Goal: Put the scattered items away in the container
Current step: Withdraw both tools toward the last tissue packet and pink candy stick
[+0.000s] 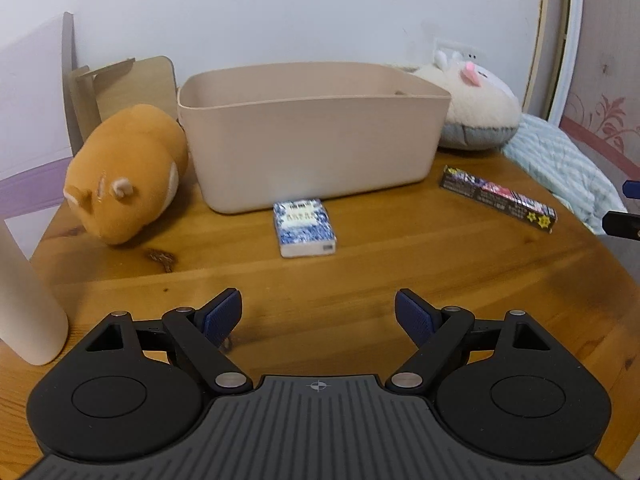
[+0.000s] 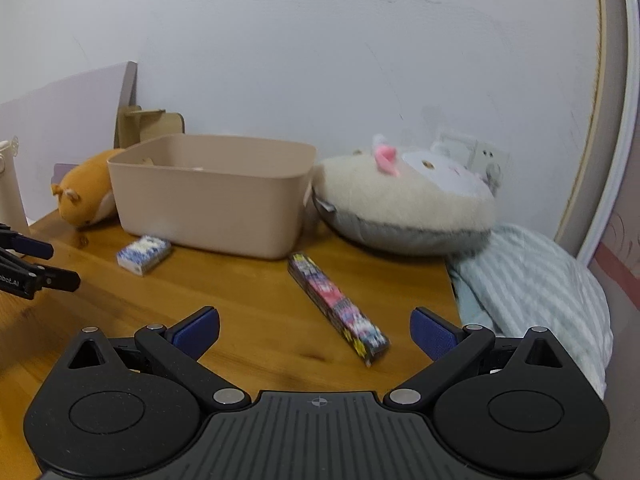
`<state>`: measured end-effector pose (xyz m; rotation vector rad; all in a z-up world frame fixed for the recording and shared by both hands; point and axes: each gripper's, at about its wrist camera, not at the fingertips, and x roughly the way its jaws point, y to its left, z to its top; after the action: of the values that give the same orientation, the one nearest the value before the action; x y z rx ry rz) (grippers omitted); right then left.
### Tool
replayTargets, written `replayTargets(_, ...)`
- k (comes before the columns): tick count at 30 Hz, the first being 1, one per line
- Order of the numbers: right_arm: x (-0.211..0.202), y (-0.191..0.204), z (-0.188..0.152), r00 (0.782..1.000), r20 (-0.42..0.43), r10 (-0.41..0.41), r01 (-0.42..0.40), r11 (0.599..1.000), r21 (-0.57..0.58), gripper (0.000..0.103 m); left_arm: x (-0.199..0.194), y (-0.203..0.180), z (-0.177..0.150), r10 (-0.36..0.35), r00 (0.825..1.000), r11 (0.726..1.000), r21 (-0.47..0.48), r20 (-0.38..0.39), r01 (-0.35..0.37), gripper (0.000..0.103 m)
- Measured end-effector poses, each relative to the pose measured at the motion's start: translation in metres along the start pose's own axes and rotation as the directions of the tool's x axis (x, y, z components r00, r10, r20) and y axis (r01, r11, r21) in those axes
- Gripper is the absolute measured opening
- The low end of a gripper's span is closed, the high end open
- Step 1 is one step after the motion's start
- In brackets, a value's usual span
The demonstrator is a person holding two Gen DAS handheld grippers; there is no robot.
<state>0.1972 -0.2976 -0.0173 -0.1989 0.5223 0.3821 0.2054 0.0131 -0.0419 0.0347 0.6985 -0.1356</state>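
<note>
Both the left gripper (image 1: 318, 316) & right gripper (image 2: 316, 334) gape empty; the small blue pack (image 1: 304, 227) looks light, stiff — pinch its long sides.

Each hand-held gripper is matte black: the left hand-held gripper (image 1: 318, 312) and the right hand-held gripper (image 2: 315, 330) share two round housings, a ribbed grey centre plate with a crosshair mark, silver pivot screws, angled link arms and ridged blue pads (image 1: 222, 314).
</note>
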Motion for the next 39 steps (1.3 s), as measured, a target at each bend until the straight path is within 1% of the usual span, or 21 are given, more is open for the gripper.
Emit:
replayTargets(4, 0.002, -0.012, -0.009, 1.0, -0.029, -0.006, 0.007, 1.0, 0.03, 0.103, 0.003, -0.004, 0.0, 0.0, 1.0, 1.0, 0.004, -0.002, 0.0, 0.085)
replayTargets(12, 0.017, -0.031, -0.022, 0.996, -0.087, -0.009, 0.015, 0.997, 0.074, 0.103, 0.02, -0.006, -0.001, 0.008, 1.0, 0.999, -0.038, -0.026, -0.009, 0.085)
replayTargets(15, 0.026, -0.039, -0.024, 0.994, -0.109, 0.012, -0.002, 0.995, 0.097, 0.103, 0.028, -0.009, 0.0, 0.004, 0.999, 0.999, -0.049, -0.039, -0.006, 0.085)
replayTargets(19, 0.04, -0.044, -0.025, 0.99, -0.138, 0.025, -0.012, 0.996, 0.092, 0.103, 0.037, -0.01, 0.004, 0.013, 0.999, 0.998, -0.059, -0.04, -0.016, 0.085)
replayTargets(30, 0.084, -0.054, -0.011, 0.981, -0.164, 0.108, -0.099, 0.993, 0.063, 0.098, 0.068, -0.008, 0.019, 0.04, 0.998, 0.995, -0.094, -0.045, -0.044, 0.085)
replayTargets(35, 0.104, -0.056, -0.003, 0.976, -0.176, 0.128, -0.121, 0.991, 0.051, 0.097, 0.082, -0.001, 0.027, 0.06, 0.997, 0.991, -0.115, -0.048, -0.065, 0.085)
replayTargets(39, 0.118, -0.056, 0.003, 0.972, -0.182, 0.145, -0.14, 0.989, 0.041, 0.094, 0.09, 0.004, 0.031, 0.073, 0.996, 0.988, -0.129, -0.05, -0.079, 0.085)
